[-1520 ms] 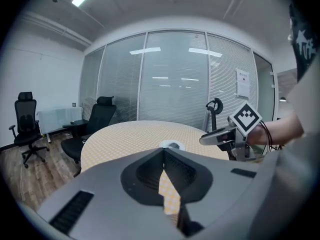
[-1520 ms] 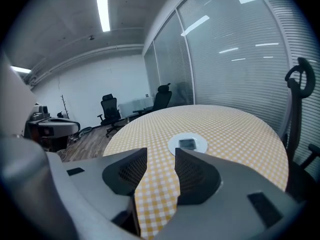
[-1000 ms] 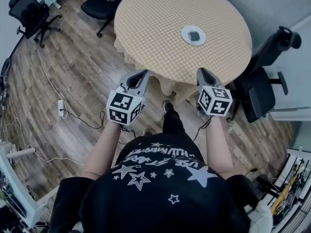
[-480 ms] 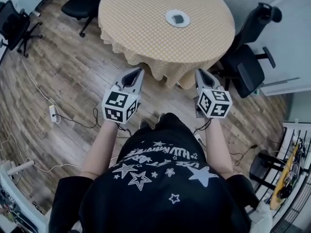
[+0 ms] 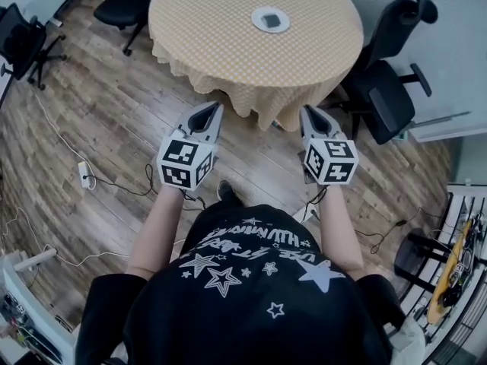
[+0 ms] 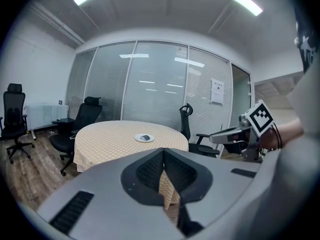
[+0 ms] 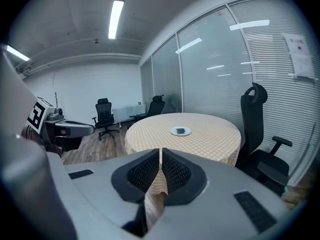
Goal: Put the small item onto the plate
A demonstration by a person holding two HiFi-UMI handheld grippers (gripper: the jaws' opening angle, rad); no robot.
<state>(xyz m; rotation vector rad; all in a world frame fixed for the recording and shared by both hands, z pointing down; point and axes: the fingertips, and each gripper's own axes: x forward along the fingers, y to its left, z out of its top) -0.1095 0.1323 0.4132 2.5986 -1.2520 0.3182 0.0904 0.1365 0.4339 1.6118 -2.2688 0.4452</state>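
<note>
Two things told us where the job stood: the small item, dark and flat, lay on the white plate near the middle of the round, checked-cloth surface, and we stood well back from it on the wooden floor. We judged the placing step either done or a fresh round not yet begun; these views could not tell us which. If anything remained, the next move called for walking up to the surface until the plate came within reach, since neither claw was near it. Going from the left: the left claw pointed toward the surface's near edge with its jaws pressed together, and its own view showed the two pads meeting in a thin seam with nothing between them. The plate sat far ahead, between the two lines of aim. The right claw was likewise closed tight and empty, touching nothing, with a black office chair off to its right.
</note>
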